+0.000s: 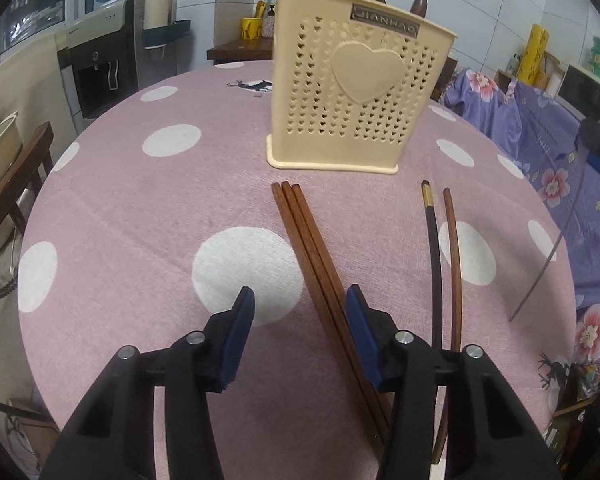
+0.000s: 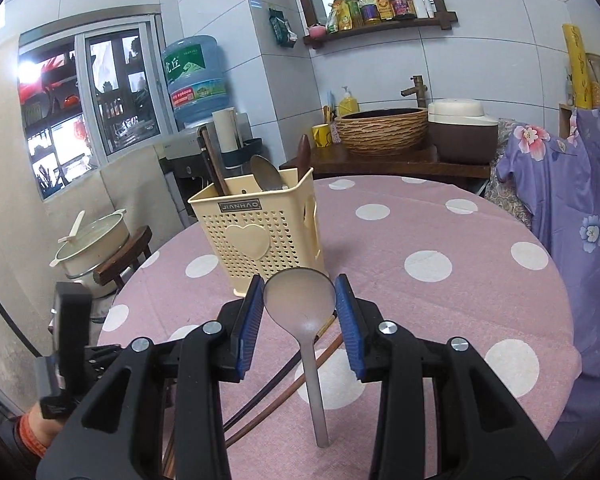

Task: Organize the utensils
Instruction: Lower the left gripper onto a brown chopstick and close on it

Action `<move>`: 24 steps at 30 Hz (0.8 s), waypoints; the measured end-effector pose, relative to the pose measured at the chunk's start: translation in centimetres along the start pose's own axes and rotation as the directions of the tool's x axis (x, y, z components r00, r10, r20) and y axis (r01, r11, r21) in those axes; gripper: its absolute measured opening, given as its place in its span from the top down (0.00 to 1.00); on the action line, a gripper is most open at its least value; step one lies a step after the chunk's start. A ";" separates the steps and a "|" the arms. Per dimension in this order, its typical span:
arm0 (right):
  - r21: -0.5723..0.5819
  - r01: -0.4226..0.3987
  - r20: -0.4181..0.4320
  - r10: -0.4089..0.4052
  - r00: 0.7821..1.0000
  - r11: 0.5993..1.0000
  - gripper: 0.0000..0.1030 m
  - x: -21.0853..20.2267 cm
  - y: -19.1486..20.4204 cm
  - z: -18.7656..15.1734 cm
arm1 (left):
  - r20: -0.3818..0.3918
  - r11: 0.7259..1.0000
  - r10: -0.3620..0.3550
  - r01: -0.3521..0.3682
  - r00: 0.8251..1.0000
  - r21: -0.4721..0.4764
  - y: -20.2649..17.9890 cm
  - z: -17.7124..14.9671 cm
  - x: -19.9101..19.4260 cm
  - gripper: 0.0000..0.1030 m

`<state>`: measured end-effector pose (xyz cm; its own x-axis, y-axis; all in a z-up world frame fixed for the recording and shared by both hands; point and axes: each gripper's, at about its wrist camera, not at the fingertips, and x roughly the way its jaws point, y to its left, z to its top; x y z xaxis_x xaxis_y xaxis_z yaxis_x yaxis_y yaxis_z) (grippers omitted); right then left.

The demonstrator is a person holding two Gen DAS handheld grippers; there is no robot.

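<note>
Right gripper point(image 2: 300, 292) jaws grip spoon point(image 2: 300, 300) short of holder point(image 2: 260, 236); left gripper point(image 1: 300, 304) jaws open over chopsticks point(image 1: 312, 264). Risk: spoon bowl slips between pads.

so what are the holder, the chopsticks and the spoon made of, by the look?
Holder: cream moulded plastic, semi-gloss; heart-shaped perforations, a raised heart and a flanged base point to moulding.
Three chopsticks: reddish-brown wood, likely lacquered; faint grain.
Dark chopstick: black, brass-coloured band near its end; material unclear.
Spoon: dull grey, probably brushed steel; soft sheen, thin stem.
</note>
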<state>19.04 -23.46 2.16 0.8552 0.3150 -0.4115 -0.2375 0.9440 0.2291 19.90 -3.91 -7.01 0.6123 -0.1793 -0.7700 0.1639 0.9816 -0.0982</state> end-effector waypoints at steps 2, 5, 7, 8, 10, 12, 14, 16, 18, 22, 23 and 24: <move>0.003 -0.003 0.010 0.003 1.000 1.000 0.64 -0.4 0.1 -0.1 | -0.005 1.000 0.021 -0.021 1.000 0.005 -0.1 -0.2 0.4 0.57; 0.005 -0.001 0.016 0.000 1.000 1.000 0.64 -0.7 0.2 -0.2 | 0.013 0.998 0.064 -0.064 0.998 0.029 0.1 -0.6 0.1 0.56; 0.014 -0.011 0.020 0.010 1.000 1.000 0.64 -1.0 0.2 -0.2 | 0.007 0.996 0.092 -0.093 0.996 0.011 1.0 -0.8 -0.4 0.56; 0.016 -0.017 0.020 0.016 1.000 1.000 0.64 -1.0 0.2 -0.3 | 0.013 0.996 0.091 -0.091 0.996 0.000 1.5 -0.8 -0.8 0.56; 0.018 -0.016 0.029 0.016 0.999 1.000 0.64 -1.2 0.2 -0.3 | 0.039 0.997 0.073 -0.073 0.997 -0.017 2.2 -0.6 -1.6 0.56; 0.019 -0.020 0.029 0.020 0.999 1.000 0.64 -1.2 0.4 -0.4 | 0.048 0.995 0.096 -0.095 0.994 -0.029 2.7 -0.3 -1.9 0.56; 0.030 -0.029 0.030 0.028 0.999 0.999 0.64 -1.2 0.5 -0.5 | 0.043 0.992 0.118 -0.116 0.992 -0.049 3.3 -0.1 -1.7 0.56; 0.025 -0.034 0.028 0.033 0.999 0.999 0.64 -1.2 0.7 -0.5 | 0.027 0.992 0.117 -0.115 0.993 -0.060 3.5 0.1 -1.1 0.56; 0.018 -0.024 0.029 0.023 0.999 1.000 0.64 -1.2 0.7 -0.6 | 0.024 0.992 0.111 -0.109 0.994 -0.065 3.5 0.3 -0.6 0.56; 0.031 -0.026 0.025 0.025 0.999 0.999 0.64 -1.3 0.5 -0.7 | 0.012 0.986 0.158 -0.157 0.987 -0.055 3.3 0.2 0.2 0.56; 0.029 -0.023 0.026 0.022 0.999 0.999 0.64 -1.3 0.5 -0.7 | 0.012 0.986 0.155 -0.154 0.988 -0.062 3.5 0.1 0.2 0.55; 0.027 -0.018 0.027 0.017 0.999 0.999 0.64 -1.4 0.5 -0.7 | 0.010 0.985 0.161 -0.160 0.987 -0.063 3.6 0.1 0.2 0.55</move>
<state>17.43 -23.36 2.17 0.8634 0.3282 -0.3832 -0.2403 0.9353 0.2597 20.69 -0.43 -7.42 0.6381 -0.0193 -0.7697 0.0145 0.9998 -0.0131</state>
